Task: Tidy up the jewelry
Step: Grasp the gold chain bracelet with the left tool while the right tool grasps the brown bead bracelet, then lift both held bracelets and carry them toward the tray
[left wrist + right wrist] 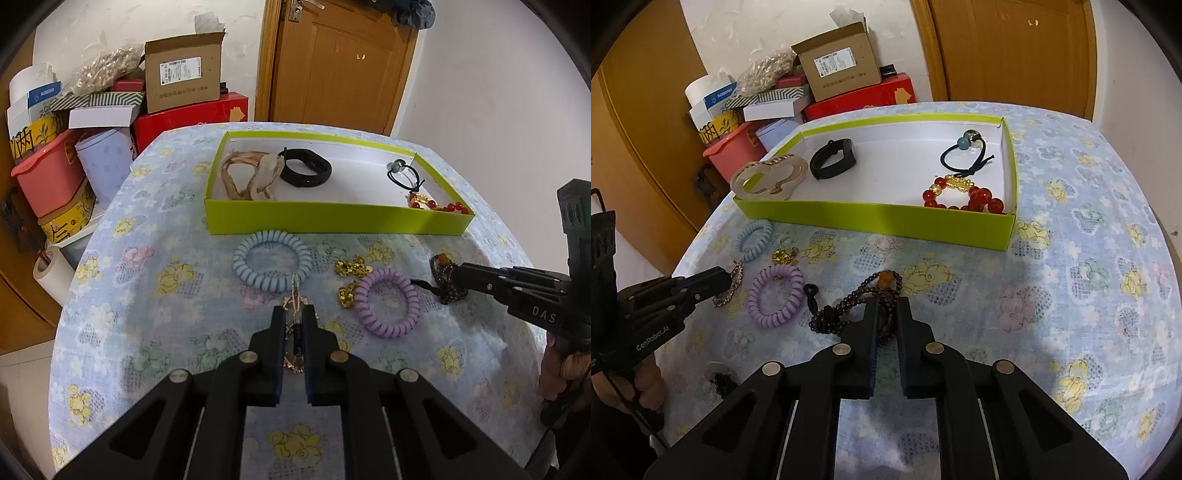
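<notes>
Now my left gripper [294,314] clenched on a thin metal chain [295,295] beside the blue coil bracelet [272,260], my right gripper [888,306] clenched on a dark bead necklace [849,306] near the purple coil bracelet [774,295], both on the flowered tablecloth [1052,295] before the green tray [886,219]

Tray [338,219] sits mid-frame on table [155,325]; wristband [304,172] in its left half, hair tie [404,173] and bead bracelet [439,205] at right. Two coil bands [271,260] [386,302] lie below the tray; boxes [181,72] stacked upper left behind table.
</notes>
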A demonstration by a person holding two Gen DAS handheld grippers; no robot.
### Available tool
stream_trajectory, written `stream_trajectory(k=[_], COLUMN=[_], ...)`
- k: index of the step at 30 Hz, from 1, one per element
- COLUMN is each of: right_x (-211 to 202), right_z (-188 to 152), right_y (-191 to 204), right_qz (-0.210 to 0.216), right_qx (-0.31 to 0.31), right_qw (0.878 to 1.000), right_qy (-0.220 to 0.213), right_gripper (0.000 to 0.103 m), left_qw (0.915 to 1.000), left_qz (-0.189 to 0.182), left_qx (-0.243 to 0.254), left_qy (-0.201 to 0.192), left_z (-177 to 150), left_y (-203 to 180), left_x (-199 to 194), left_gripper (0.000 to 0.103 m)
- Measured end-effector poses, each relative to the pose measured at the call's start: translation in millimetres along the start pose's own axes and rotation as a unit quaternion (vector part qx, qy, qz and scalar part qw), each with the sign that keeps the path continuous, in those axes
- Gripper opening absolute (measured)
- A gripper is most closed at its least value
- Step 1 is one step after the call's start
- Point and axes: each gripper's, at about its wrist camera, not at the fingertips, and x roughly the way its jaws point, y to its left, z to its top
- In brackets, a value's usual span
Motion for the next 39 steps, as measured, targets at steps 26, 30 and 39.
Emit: stream_trajectory(k=[26,30,39], right_x=[-71.8,-78.7,-83.4], right_z=[-10.3,-7.8,-0.1], right_y=[19.4,20.5,22.7], right_qz=[0.009,0.012,0.016], right_qx=[-0.028,-0.032,-0.043], right_qw=[0.998,0.997,0.996], right_qy=[-0.06,-0.066,-0.07], right_gripper=[0.005,0.005,0.005], left_qw=[0.9993,0.9992,0.9988], left_qz=[-0.012,-0.013,-0.021], left_qx=[0.01,0.01,0.016], left_qy=[-0.033,-0.036,-0.04], left_z=[-6.3,-3.8,9.1], left_y=[-19.0,-20.5,-27.8], left_x=[-57.7,-62.7,-64.4], left_gripper=[0.004,0.004,0.004])
